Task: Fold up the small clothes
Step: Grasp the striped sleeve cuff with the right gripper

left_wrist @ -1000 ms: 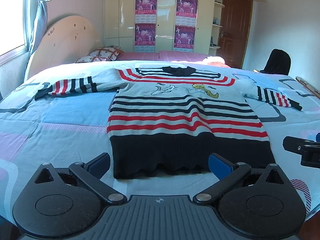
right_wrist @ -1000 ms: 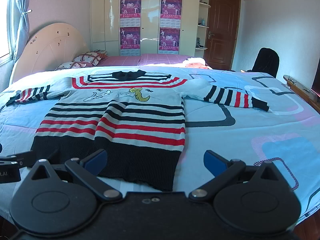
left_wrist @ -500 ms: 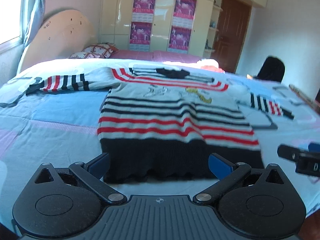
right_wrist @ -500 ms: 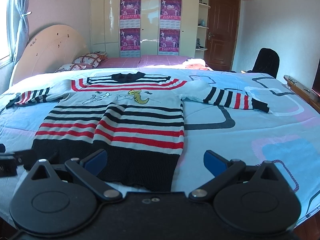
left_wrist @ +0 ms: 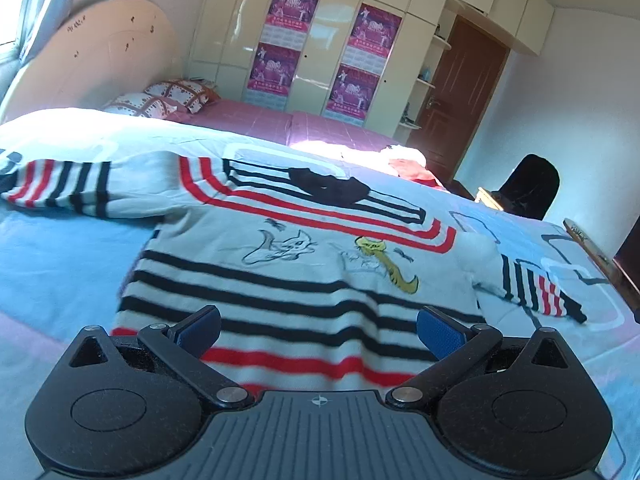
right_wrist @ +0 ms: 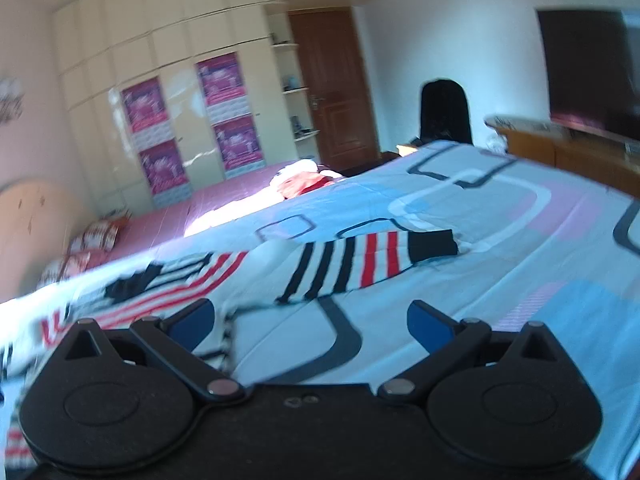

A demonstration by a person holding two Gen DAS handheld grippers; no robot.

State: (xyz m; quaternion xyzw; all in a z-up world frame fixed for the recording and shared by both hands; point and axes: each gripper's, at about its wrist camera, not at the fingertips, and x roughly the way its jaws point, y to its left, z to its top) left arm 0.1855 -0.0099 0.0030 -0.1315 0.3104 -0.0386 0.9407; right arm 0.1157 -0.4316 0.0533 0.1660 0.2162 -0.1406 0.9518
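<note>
A small knitted sweater (left_wrist: 280, 248) with red and black stripes, a black collar and cartoon figures lies flat on the bed, sleeves spread out. My left gripper (left_wrist: 318, 330) is open above the sweater's striped lower body, nothing between its blue pads. In the right wrist view the sweater's right sleeve (right_wrist: 360, 260) stretches over the bedspread, its black cuff pointing right. My right gripper (right_wrist: 310, 322) is open just short of that sleeve, above the sweater's side edge. The sweater's black hem is hidden below both grippers.
The bedspread (right_wrist: 520, 280) is light blue with pink and dark outlined shapes. Pillows (left_wrist: 160, 98) and a headboard (left_wrist: 92, 60) stand far left. A red and white cloth (right_wrist: 304, 180) lies at the far side. A black chair (right_wrist: 444, 110), door and wooden cabinet (right_wrist: 580, 148) flank the right.
Both grippers have moved forward over the sweater and tilted. The left now looks at the chest and collar; the right has swung right toward the right sleeve. Both stay open.
</note>
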